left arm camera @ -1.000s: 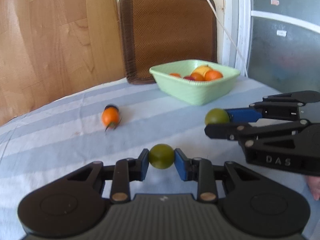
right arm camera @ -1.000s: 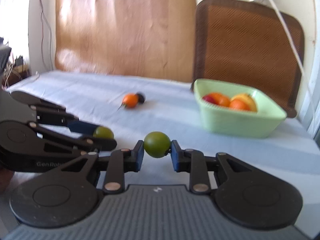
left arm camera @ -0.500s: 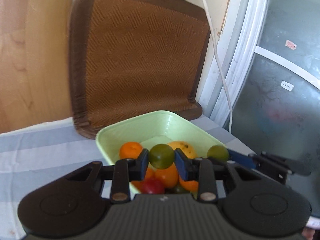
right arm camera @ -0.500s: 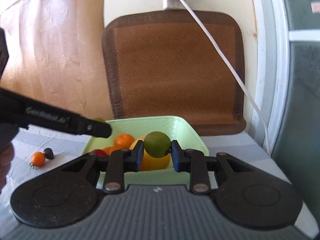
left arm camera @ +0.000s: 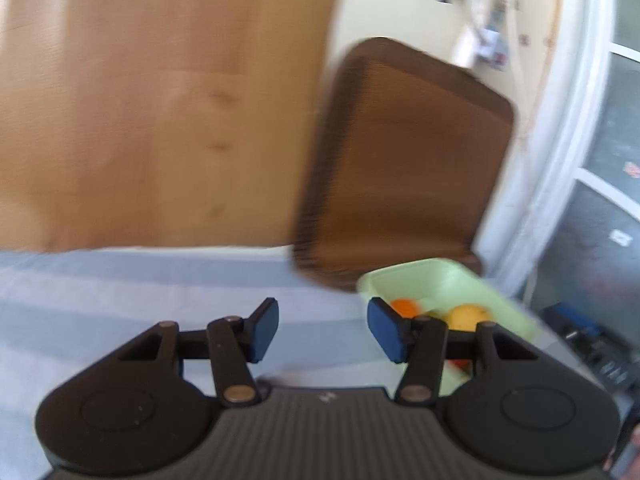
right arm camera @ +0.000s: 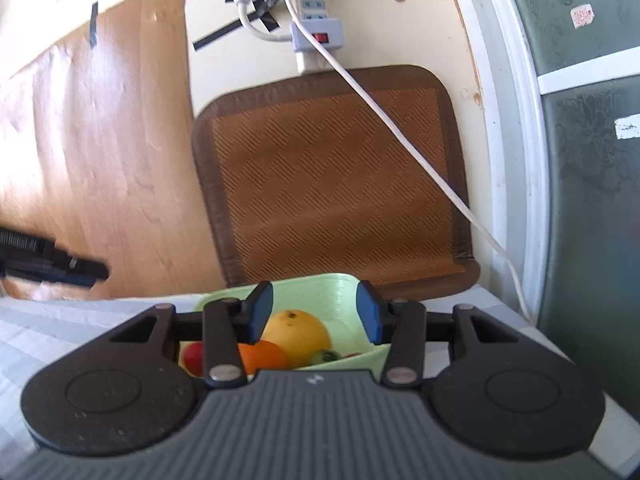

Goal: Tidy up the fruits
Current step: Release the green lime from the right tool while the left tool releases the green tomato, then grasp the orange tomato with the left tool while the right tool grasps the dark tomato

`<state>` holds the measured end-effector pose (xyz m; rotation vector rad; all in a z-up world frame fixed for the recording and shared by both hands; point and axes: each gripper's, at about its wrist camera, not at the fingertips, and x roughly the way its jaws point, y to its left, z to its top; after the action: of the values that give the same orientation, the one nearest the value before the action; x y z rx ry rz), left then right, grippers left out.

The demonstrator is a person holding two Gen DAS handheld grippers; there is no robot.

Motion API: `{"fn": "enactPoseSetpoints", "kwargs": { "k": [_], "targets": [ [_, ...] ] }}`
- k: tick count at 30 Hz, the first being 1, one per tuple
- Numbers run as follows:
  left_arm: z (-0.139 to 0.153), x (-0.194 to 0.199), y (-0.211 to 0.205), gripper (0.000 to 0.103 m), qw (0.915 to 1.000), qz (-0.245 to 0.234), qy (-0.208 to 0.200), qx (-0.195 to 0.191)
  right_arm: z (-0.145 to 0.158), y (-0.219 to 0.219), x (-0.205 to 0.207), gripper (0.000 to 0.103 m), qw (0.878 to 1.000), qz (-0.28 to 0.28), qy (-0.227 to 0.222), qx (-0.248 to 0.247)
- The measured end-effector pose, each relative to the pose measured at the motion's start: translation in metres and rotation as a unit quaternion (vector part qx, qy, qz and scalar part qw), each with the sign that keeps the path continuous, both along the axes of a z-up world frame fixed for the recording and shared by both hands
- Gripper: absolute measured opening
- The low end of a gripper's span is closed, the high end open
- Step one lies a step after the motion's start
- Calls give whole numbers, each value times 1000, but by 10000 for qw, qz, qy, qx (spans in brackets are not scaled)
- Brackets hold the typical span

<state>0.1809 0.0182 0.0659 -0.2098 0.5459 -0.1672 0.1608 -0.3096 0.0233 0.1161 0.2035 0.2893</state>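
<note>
Both hand-held grippers have just been opening and neither has anything between its blue pads: the right gripper (right arm camera: 315, 312) sits over the pale green square plastic bowl (right arm camera: 344, 286), the left gripper (left arm camera: 323, 330) off to its left above the blue-striped tablecloth (left arm camera: 120, 300). Inside the bowl there's a yellow round fruit (right arm camera: 298, 334), an orange one (right arm camera: 262, 356), a red one (right arm camera: 192, 356) and a small green one (right arm camera: 325, 357). Behind it a brown woven mat (right arm camera: 332, 184) leans on the wall.

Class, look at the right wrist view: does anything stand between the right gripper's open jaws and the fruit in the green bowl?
Nothing visible does. The right gripper is open and empty above the bowl, with the yellow fruit showing directly between its fingers.
</note>
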Motion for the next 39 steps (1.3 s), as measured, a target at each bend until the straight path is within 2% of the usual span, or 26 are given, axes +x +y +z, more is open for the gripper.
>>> {"fn": "enactPoseSetpoints", "kwargs": {
  "k": [5, 9, 11, 13, 14, 17, 23, 28, 31, 32, 33, 36, 39],
  "targets": [
    [-38, -37, 41, 50, 9980, 587, 234, 84, 7, 23, -15, 49, 9982, 573, 100, 175],
    [-57, -46, 54, 50, 9969, 709, 344, -9, 5, 66, -23, 49, 9938, 1071, 240, -173],
    [-61, -47, 55, 50, 9971, 662, 362, -38, 3, 87, -23, 48, 9902, 1312, 374, -284],
    [-59, -51, 52, 52, 9981, 583, 215, 48, 0, 106, -24, 48, 9872, 1468, 450, -424],
    [-59, -54, 51, 56, 9984, 532, 139, 100, -1, 114, -24, 48, 9861, 1517, 472, -478],
    [-56, -58, 42, 57, 9990, 367, 1, 269, -5, 128, -20, 49, 9851, 1565, 517, -500],
    [-55, -52, 16, 61, 9982, -111, 3, 595, -18, 118, -14, 49, 9887, 1352, 603, -247],
    [-56, -32, -6, 61, 9964, -194, 88, 826, -21, 113, -9, 49, 9885, 1321, 720, -128],
    [-59, -15, -12, 55, 9956, -228, 251, 877, -21, 114, -11, 49, 9883, 1357, 682, -153],
    [-61, -10, -14, 46, 9951, -238, 346, 898, -20, 115, -10, 49, 9882, 1368, 672, -159],
    [-63, -5, -15, 31, 9944, -234, 456, 925, -20, 115, -10, 49, 9880, 1380, 667, -167],
    [-63, -4, -12, 29, 9943, -178, 574, 881, -16, 118, -6, 48, 9858, 1479, 780, -148],
    [-63, -23, -4, 29, 9951, -187, 573, 781, -10, 131, -1, 48, 9804, 1730, 898, -277]
  ]
}}
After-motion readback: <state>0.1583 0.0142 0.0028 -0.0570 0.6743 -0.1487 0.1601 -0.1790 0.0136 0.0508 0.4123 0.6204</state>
